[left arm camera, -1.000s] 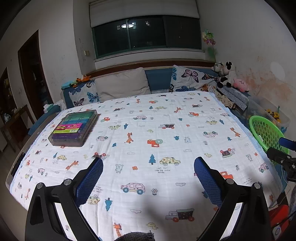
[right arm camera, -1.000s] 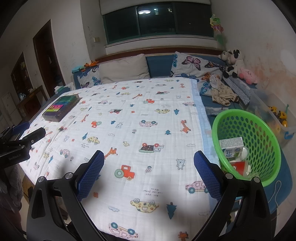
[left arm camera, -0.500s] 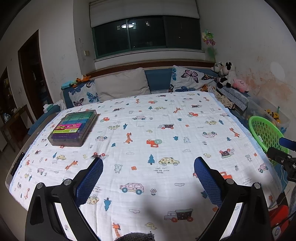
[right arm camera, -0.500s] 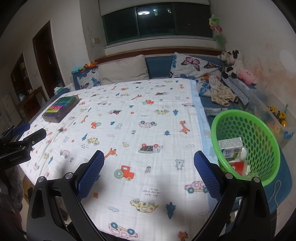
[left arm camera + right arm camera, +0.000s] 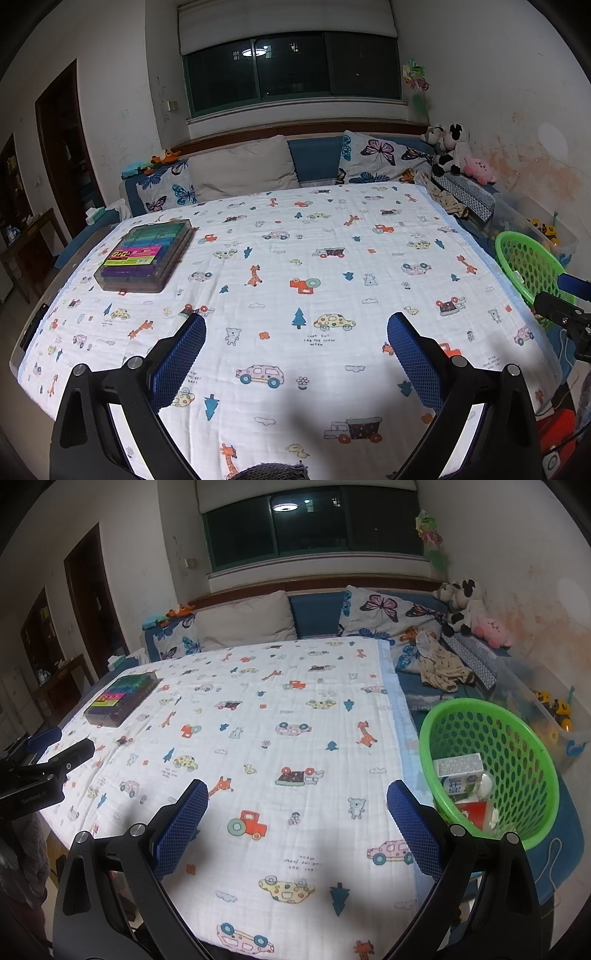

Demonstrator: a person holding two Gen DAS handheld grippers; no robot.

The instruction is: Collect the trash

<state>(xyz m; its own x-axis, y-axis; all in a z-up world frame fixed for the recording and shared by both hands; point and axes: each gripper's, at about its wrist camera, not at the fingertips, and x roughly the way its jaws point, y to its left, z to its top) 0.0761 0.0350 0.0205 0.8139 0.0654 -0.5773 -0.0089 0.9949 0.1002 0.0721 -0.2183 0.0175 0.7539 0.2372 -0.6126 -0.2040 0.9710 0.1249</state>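
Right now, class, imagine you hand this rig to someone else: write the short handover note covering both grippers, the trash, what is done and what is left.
Left gripper: open, empty, above the printed bedspread.
Right gripper: open, empty, above the bedspread's right side.
Green basket: beside the bed's right edge, holding a milk carton, a red packet and some white scraps.
Done: that trash is in the basket.
Left: no loose trash shows on the bedspread; only a colourful case lies near its left edge. Check the clutter by the pillows.
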